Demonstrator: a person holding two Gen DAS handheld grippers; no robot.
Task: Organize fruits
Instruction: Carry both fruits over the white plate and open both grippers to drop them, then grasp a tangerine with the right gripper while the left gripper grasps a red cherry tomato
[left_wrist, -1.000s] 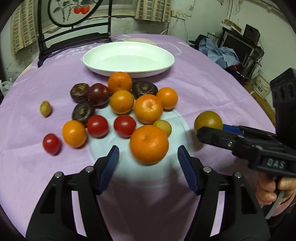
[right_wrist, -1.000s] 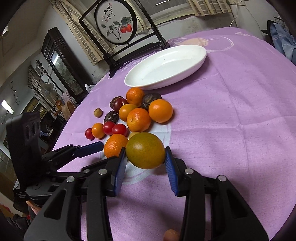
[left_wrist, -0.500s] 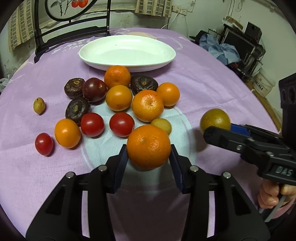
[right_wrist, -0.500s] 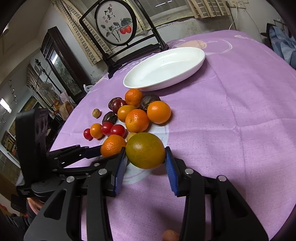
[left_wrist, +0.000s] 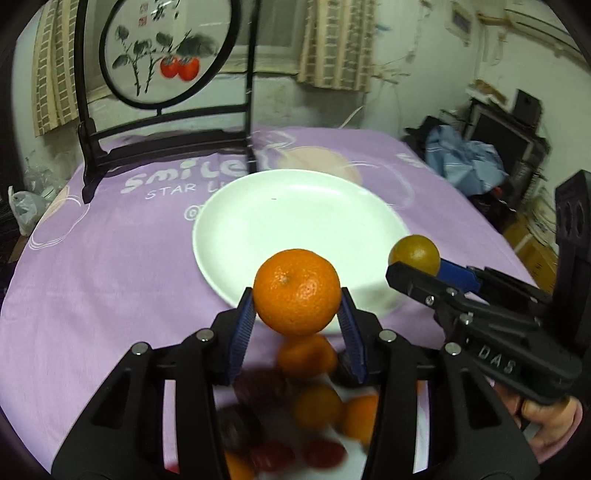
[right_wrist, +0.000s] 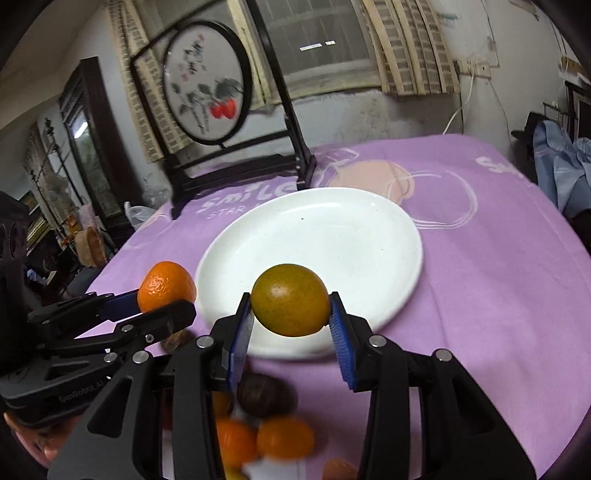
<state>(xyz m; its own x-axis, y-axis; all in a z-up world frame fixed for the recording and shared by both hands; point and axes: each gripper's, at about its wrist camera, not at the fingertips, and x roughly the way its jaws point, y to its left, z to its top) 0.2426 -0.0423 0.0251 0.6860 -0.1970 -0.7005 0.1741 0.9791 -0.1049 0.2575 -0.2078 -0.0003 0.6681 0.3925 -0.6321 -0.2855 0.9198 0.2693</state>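
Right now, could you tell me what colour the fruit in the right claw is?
Greenish-brown fruit, best seen in the right wrist view.

- orange (left_wrist: 297, 291): bright orange with a finely dimpled skin
- greenish fruit (right_wrist: 290, 304): olive green shading to yellow-brown
- plate (left_wrist: 236, 221): plain white with one tiny dark speck
- tablecloth (left_wrist: 92, 266): lilac purple, with white lettering, white outline drawing and a pale peach patch
- gripper pads (left_wrist: 243, 325): blue, on black frames
- round panel (left_wrist: 166, 48): white ground, grey-green leaves and stems, two red fruits, in a black stand
- blurred fruits (right_wrist: 284, 437) below: orange, red and dark purple-brown
- curtains (left_wrist: 336, 44): beige with a small checked pattern
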